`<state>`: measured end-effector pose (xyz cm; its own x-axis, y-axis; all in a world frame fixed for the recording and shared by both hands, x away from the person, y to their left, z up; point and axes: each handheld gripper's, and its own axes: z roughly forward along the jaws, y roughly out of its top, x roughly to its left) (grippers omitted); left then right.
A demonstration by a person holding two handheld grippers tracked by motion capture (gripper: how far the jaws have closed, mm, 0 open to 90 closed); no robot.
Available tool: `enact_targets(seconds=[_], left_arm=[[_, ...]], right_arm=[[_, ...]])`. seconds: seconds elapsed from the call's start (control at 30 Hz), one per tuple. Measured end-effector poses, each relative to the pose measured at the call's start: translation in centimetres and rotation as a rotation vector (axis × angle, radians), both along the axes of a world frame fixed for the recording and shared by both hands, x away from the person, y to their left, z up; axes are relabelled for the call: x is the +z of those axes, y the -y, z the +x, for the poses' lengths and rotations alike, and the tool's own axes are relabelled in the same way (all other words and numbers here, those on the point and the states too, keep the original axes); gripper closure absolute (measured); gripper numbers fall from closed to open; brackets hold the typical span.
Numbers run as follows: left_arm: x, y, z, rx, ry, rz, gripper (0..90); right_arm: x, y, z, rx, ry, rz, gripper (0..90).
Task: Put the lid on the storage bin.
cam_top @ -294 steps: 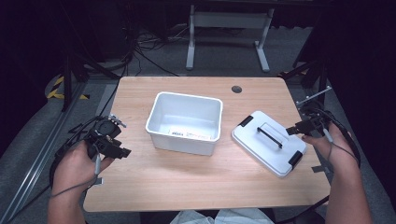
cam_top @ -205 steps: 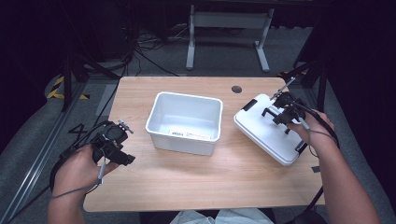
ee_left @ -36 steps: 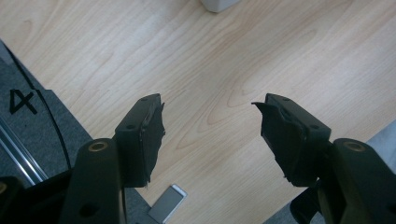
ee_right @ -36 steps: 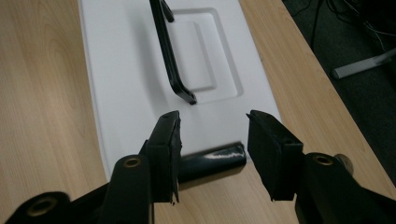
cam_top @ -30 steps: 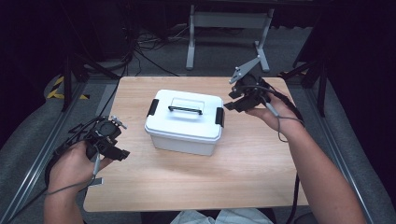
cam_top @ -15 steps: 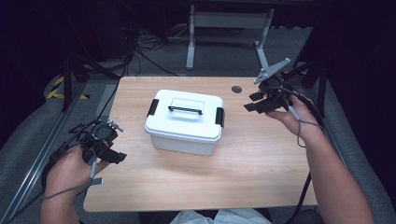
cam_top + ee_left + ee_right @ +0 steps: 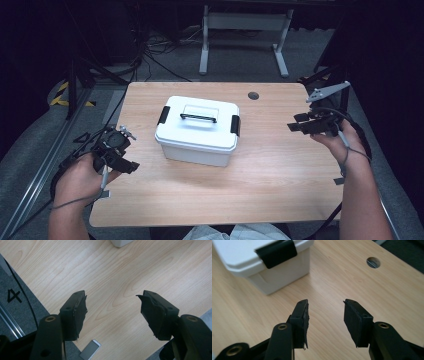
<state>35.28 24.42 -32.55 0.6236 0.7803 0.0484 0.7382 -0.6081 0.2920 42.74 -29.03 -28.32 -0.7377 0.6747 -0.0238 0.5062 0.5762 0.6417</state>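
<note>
White lidded box (image 7: 199, 131) sitting near the middle of the worktop (image 7: 280, 175), lid on, a black latch (image 7: 235, 125) at each short end and a thin black handle (image 7: 198, 118) lying across the top of the lid. Left gripper (image 7: 116, 152) down at the near left edge of the worktop, well apart from the box, jaws spread wide over bare wood with nothing between them. Right gripper (image 7: 305, 123) out to the right of the box, also well apart from it, jaws parted and empty, pointing toward the box's right-end latch (image 7: 277, 252).

Judged from shape and finish: rigid moulded plastic, probably light, though contents hidden under the lid, so weight uncertain. Walls smooth, glossy and slightly tapered, likely slippery and too broad for a two-jaw pinch. Best hold probably the handle on the lid, narrow enough to close on, provided both latches hold firm; otherwise risk of lifting the lid alone. Whether the latches sit fully snapped: cannot tell. Alternative hold at the lid's overhanging rim by either latch, one gripper per end, for a level two-sided lift. Not fragile, but apt to skate across the smooth wood if pushed rather than lifted.
</note>
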Motion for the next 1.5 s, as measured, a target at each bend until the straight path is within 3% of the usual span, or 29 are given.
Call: enact_targets(seconds=[0.03,0.1,0.17,0.33,0.63,0.8,0.9,1.13,1.2,1.37,1.5], left_arm=[[0.0,0.0,0.0,0.000,0.000,0.000,37.3],[-0.1,0.1,0.1,-0.008,-0.001,0.007,37.3],[-0.1,0.2,0.3,-0.013,0.003,0.019,37.5],[-0.1,0.2,0.3,-0.019,0.004,0.022,37.5],[-0.3,0.0,0.5,0.005,-0.008,-0.008,36.9],[-0.8,0.0,0.8,-0.003,-0.023,0.007,37.5],[-1.0,-0.1,1.0,-0.005,-0.030,0.012,38.4],[-1.8,-0.3,1.5,-0.004,-0.058,0.022,38.5],[-2.1,-0.4,1.7,0.011,-0.082,0.014,38.5],[-2.4,-0.6,1.8,0.019,-0.097,0.019,38.3],[-2.5,-0.6,1.8,0.019,-0.100,0.028,38.4]], right_arm=[[-0.5,0.6,-0.3,-0.003,-0.009,0.040,55.1],[-1.4,1.2,-0.5,-0.015,-0.014,0.063,55.2],[-2.0,1.3,-0.4,-0.018,-0.047,0.031,54.9],[-3.2,1.9,-0.4,-0.049,-0.064,-0.011,54.8],[-7.0,3.5,1.2,-0.118,-0.164,-0.088,54.5],[-8.3,4.0,1.9,-0.147,-0.201,-0.111,54.0],[-9.3,4.1,2.4,-0.169,-0.220,-0.163,53.9],[-11.0,3.9,3.1,-0.152,-0.256,-0.156,53.9],[-11.9,3.7,3.5,-0.145,-0.284,-0.174,54.0],[-13.1,3.4,3.8,-0.148,-0.320,-0.197,53.9],[-13.6,2.8,4.0,-0.114,-0.351,-0.169,53.7]])
